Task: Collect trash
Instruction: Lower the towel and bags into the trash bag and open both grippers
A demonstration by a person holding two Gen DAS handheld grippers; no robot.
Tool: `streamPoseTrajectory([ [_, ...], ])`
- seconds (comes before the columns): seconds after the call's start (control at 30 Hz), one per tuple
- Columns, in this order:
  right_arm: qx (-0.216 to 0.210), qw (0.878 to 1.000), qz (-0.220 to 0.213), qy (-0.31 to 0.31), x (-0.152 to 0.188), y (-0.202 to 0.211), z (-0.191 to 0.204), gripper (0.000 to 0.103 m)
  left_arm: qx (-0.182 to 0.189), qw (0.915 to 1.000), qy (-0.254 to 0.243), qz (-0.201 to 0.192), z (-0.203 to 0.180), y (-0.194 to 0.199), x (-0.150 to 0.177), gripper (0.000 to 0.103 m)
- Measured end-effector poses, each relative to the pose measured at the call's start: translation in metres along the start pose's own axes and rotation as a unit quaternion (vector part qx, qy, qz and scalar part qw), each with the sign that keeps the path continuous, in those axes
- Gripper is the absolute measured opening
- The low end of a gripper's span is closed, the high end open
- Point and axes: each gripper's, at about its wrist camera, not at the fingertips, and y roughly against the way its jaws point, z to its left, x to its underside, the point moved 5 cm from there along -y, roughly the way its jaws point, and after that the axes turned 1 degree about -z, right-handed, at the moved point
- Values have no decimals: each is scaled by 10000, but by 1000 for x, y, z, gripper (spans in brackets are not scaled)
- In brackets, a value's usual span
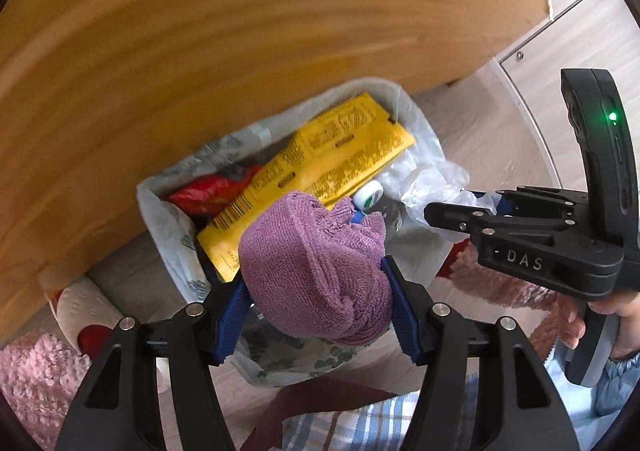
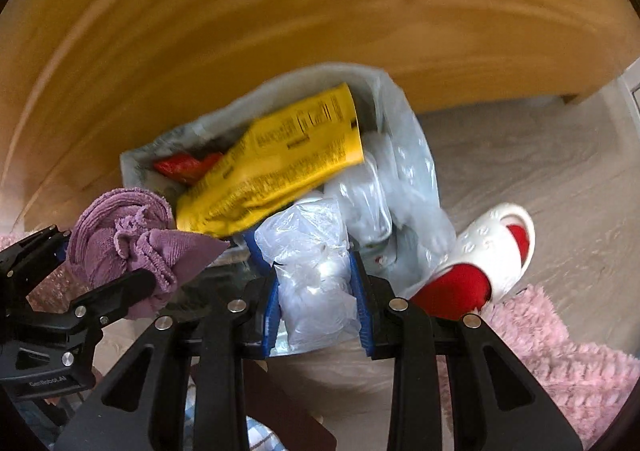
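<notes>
My left gripper [image 1: 314, 279] is shut on a bunched purple cloth [image 1: 304, 243], its blue pads pressing both sides. It hangs over a small trash bin lined with a plastic bag [image 1: 160, 207]. Inside lie a yellow package [image 1: 320, 159], a red wrapper [image 1: 208, 193] and a bottle with a white-green cap [image 1: 369, 195]. My right gripper [image 2: 316, 267] is shut on a crumpled clear plastic bag [image 2: 312, 247] above the bin's liner [image 2: 136, 163]. The right wrist view also shows the left gripper [image 2: 96, 255] with the cloth [image 2: 120, 231] at the left. The right gripper [image 1: 460, 203] reaches in from the right.
A wooden furniture panel [image 1: 200, 51] stands right behind the bin. A person's foot in a red sock and white slipper [image 2: 492, 243] stands beside the bin, on a fluffy pink rug [image 2: 560, 371]. A second slipper [image 1: 84, 311] is at the left. A pale cabinet [image 1: 580, 51] is at the far right.
</notes>
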Motion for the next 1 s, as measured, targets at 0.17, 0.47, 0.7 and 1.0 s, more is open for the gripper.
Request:
streamPoseTrajectory([
  [0.17, -43, 9997, 227, -13, 6, -17, -4, 31, 4, 9995, -22, 315, -6, -23, 1, 60],
  [0.47, 105, 9987, 479, 144, 7, -38, -6, 31, -102, 9974, 137, 705, 0, -53, -2, 60],
  [0.7, 324, 9971, 610, 333, 8, -49, -1, 31, -263, 9949, 357, 904, 15, -68, -5, 60],
  [1.0, 490, 9948, 783, 440, 9, -65, -1, 31, -412, 9928, 343, 1070, 13, -83, -11, 60],
])
